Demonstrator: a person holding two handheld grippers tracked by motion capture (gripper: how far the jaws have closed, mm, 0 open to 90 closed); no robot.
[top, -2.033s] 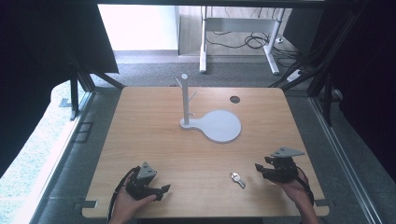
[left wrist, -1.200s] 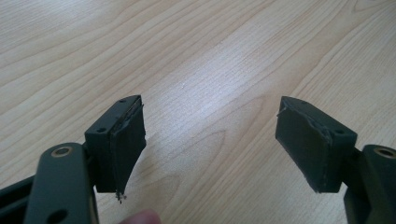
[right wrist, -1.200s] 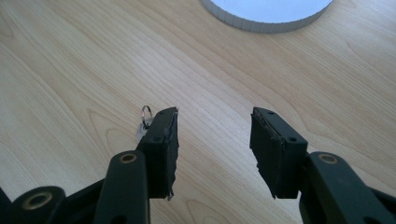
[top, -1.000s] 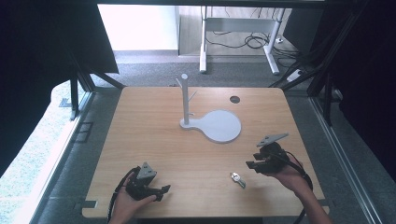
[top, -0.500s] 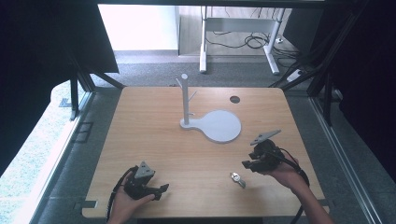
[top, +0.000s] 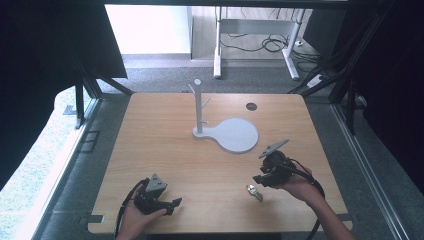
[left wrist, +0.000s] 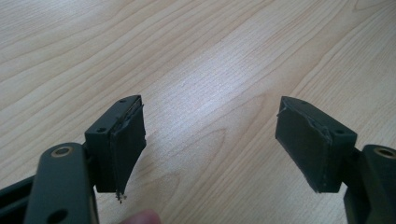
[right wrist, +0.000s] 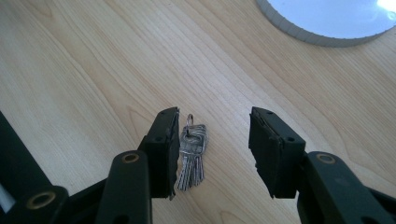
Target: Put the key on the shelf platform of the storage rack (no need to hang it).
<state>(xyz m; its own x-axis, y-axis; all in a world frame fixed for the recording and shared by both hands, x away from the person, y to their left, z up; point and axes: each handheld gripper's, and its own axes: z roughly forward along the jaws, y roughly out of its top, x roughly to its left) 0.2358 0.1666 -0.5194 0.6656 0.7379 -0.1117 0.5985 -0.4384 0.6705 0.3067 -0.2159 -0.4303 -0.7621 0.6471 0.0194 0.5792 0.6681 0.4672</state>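
My right gripper (right wrist: 212, 149) hangs wide open and empty over the bunch of keys (right wrist: 191, 156) lying flat on the worktop (top: 165, 140), which looks light, floppy and slippery, so I'd pinch across the stacked blades.
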